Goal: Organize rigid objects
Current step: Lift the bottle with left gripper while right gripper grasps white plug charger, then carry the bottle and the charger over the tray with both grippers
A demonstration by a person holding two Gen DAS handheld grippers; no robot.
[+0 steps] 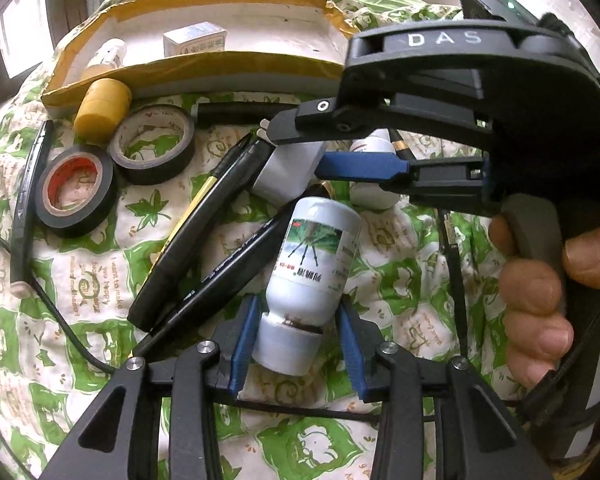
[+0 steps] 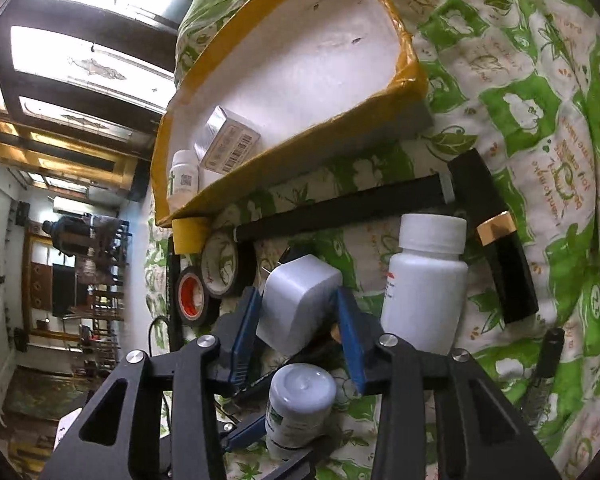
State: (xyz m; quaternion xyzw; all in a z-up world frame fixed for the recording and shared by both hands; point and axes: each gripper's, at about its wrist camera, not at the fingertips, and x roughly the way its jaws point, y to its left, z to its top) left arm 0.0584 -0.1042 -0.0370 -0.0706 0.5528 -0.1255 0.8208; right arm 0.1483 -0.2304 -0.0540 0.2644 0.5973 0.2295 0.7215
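My left gripper is open around the cap end of a white labelled bottle lying on the green-and-white cloth; small gaps show between its blue fingers and the cap. My right gripper has its blue fingers against both sides of a white plug adapter, which also shows in the left wrist view. A yellow-taped white foam box at the back holds a small carton and a small bottle. The same box shows in the right wrist view.
Two black tape rolls, a yellow cylinder, black pens and a black cable lie left of the bottle. A larger white bottle and a black gold-banded tube lie right of the adapter.
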